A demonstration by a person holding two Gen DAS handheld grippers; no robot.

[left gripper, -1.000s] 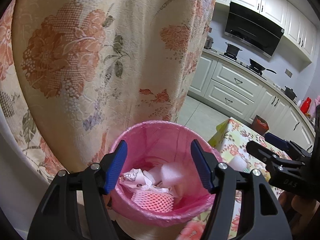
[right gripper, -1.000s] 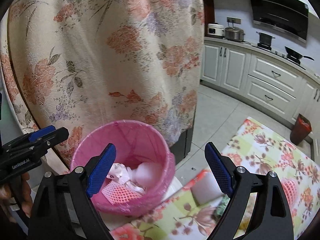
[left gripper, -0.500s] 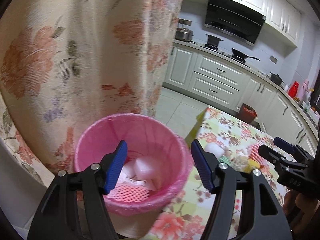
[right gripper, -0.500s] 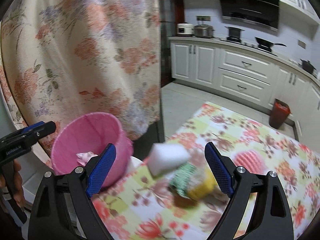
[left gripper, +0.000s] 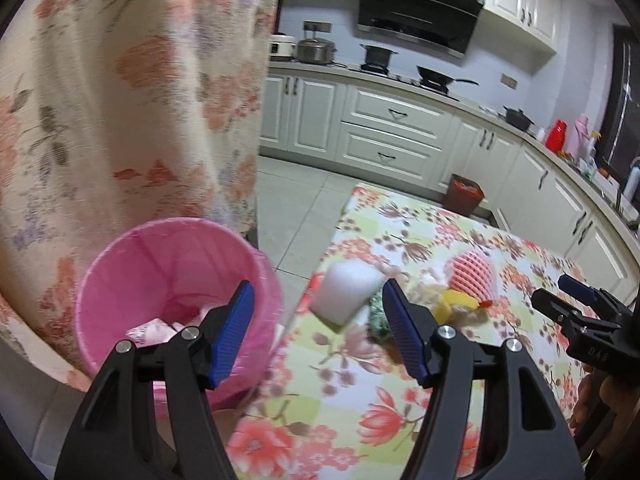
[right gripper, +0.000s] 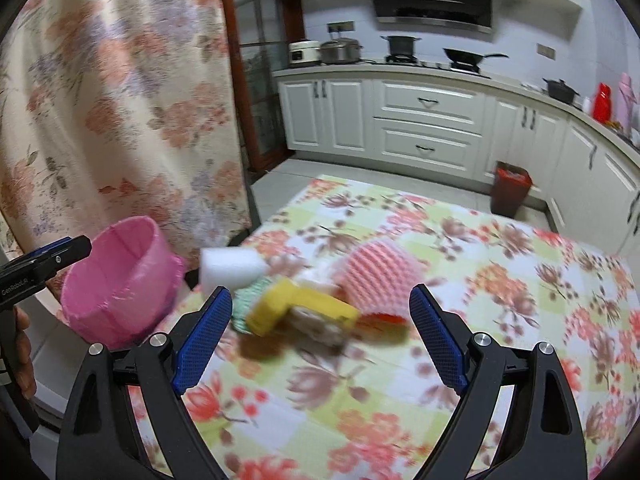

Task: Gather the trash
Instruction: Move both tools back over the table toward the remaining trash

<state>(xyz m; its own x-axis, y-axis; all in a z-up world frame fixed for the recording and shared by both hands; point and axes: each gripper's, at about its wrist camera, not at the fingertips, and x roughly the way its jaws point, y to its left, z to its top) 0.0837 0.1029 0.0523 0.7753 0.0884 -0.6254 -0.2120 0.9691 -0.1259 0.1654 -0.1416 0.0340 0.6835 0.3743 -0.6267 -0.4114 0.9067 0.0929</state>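
A pink lined trash bin stands beside the table's left edge, with crumpled paper and foam inside; it also shows in the right wrist view. On the floral tablecloth lies a pile of trash: a white foam block, a yellow piece, a green net and a pink foam net. The block and pink net show in the left view too. My left gripper is open and empty near the bin's rim. My right gripper is open and empty above the pile.
A floral curtain hangs behind the bin. The floral table stretches right and toward me. White kitchen cabinets and a small brown bin stand on the far side of a tiled floor.
Both grippers have swung right, away from above the bin and toward the table. The trash pile has come into view between the right gripper's fingers. Both stayed open.
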